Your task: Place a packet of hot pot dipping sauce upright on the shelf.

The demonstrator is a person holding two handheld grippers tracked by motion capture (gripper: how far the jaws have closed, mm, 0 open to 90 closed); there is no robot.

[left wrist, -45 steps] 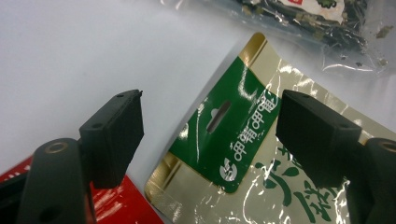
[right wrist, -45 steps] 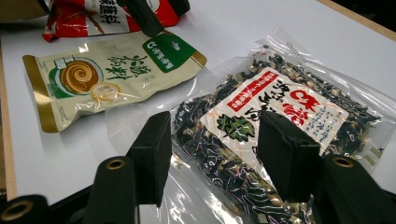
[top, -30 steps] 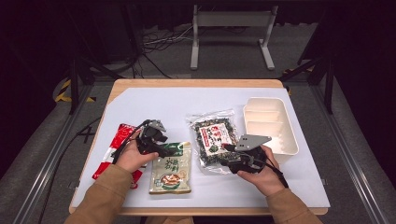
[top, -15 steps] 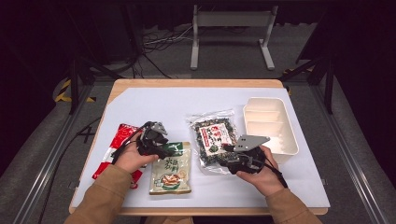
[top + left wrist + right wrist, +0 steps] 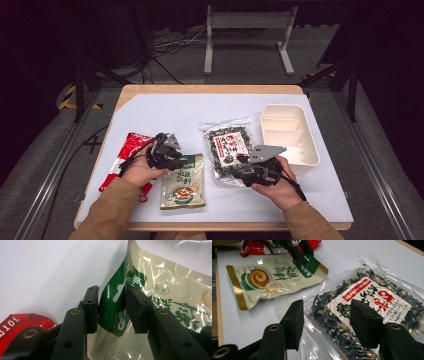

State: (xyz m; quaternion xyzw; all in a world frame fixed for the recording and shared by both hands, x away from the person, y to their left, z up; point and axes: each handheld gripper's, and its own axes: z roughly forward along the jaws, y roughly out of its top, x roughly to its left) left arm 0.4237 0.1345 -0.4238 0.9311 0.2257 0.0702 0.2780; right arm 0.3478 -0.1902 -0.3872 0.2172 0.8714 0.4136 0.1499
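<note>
The left gripper [image 5: 111,310] is standing over the green top corner of the cream soup-mix pouch [image 5: 183,181] lying flat between the red packet [image 5: 125,155] and the dried-seaweed bag [image 5: 367,312], its jaws having just been closing around that edge though not yet pinching it, while the right gripper [image 5: 324,322] is hanging released over the seaweed bag's near edge.

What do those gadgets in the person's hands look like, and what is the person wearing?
Each hand carries a black tool. The left gripper and the right gripper each end in two flat, blocky black jaws on arms with brass-coloured rivets. A grey three-cornered plate tops the right one, a smaller one the left. Thin black cables trail from them. The sleeves are tan.
</note>
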